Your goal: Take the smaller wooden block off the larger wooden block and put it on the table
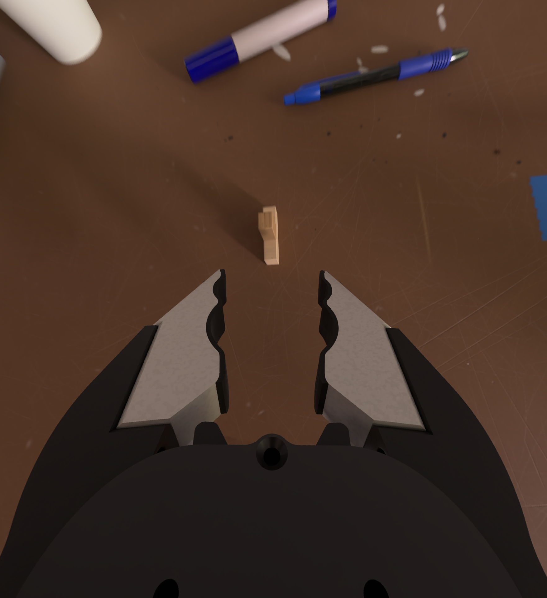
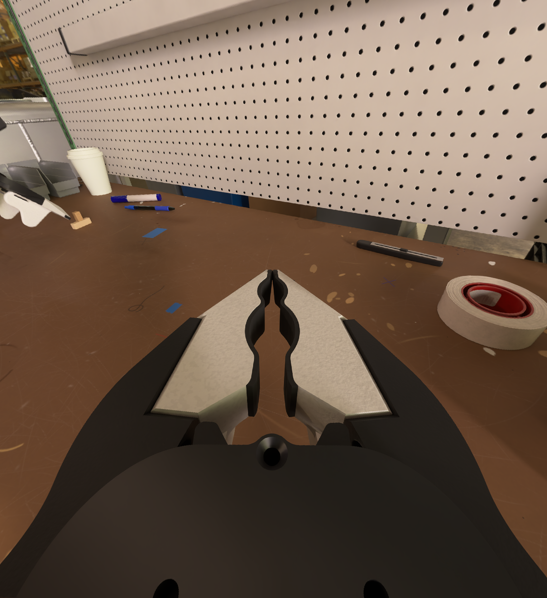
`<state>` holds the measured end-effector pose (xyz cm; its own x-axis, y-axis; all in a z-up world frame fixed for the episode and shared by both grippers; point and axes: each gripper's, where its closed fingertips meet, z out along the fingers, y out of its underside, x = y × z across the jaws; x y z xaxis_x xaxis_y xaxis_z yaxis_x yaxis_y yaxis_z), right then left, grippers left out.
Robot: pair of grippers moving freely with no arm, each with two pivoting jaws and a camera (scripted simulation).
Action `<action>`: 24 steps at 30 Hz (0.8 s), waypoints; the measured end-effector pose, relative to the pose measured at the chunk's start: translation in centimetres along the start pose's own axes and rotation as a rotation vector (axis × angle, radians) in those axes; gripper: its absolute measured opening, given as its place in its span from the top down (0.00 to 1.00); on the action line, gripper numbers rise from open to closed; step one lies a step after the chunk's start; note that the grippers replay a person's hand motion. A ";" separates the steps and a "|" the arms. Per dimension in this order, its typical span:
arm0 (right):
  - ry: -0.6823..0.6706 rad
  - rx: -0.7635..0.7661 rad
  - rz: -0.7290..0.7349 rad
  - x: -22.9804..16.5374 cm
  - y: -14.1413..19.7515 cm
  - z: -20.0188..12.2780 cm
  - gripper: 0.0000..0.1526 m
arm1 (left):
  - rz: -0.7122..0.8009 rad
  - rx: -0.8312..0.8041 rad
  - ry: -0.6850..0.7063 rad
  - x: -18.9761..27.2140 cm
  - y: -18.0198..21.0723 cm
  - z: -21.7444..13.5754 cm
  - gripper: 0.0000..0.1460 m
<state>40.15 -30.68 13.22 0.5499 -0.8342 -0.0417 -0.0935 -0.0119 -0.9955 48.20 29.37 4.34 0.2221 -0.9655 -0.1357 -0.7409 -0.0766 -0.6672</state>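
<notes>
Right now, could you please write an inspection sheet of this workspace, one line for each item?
Surface: brown table, scratched, speckled.
Job's things: smaller wooden block on larger wooden block.
Clutter: cup, marker, pen, blue tape pieces, tape roll, dark utility knife.
Grippers: left gripper open, near the blocks; right gripper shut, empty.
Cables: nothing seen.
Surroundings: pegboard, grey bins.
</notes>
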 end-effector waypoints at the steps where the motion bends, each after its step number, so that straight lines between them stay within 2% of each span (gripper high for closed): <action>1: -0.001 0.001 0.001 0.0 0.0 0.0 1.00 | -0.008 -0.023 0.015 0.0 0.5 0.4 0.61; 6: -0.001 0.001 0.005 0.0 0.0 0.0 1.00 | -0.018 -0.076 0.062 0.4 1.9 1.4 0.64; 7: -0.001 0.001 0.005 0.0 0.0 0.0 1.00 | -0.013 -0.082 0.064 0.4 2.0 1.4 0.66; 9: -0.001 0.002 0.006 0.1 0.0 -0.1 1.00 | -0.014 -0.094 0.069 0.4 2.2 1.3 0.79; 11: 0.000 0.002 0.007 0.1 0.0 -0.1 1.00 | -0.040 -0.098 0.069 0.3 2.3 0.9 0.81; 15: -0.001 -0.001 0.012 0.2 0.1 0.0 1.00 | -0.031 -0.087 0.098 0.9 2.6 -0.4 0.81; 17: -0.002 -0.005 0.014 0.2 0.2 0.0 1.00 | -0.005 -0.080 0.130 1.5 2.3 -1.4 0.75; 21: -0.006 -0.014 0.020 0.1 0.4 0.1 1.00 | 0.023 0.001 0.104 1.3 -0.5 -2.3 0.67; 24: -0.008 -0.018 0.017 0.1 0.5 0.2 1.00 | 0.002 0.014 0.097 1.0 -2.4 -1.0 0.64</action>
<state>40.30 -30.64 12.69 0.5549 -0.8298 -0.0595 -0.1180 -0.0077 -0.9930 49.58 28.33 6.57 0.1578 -0.9853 -0.0661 -0.7320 -0.0718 -0.6775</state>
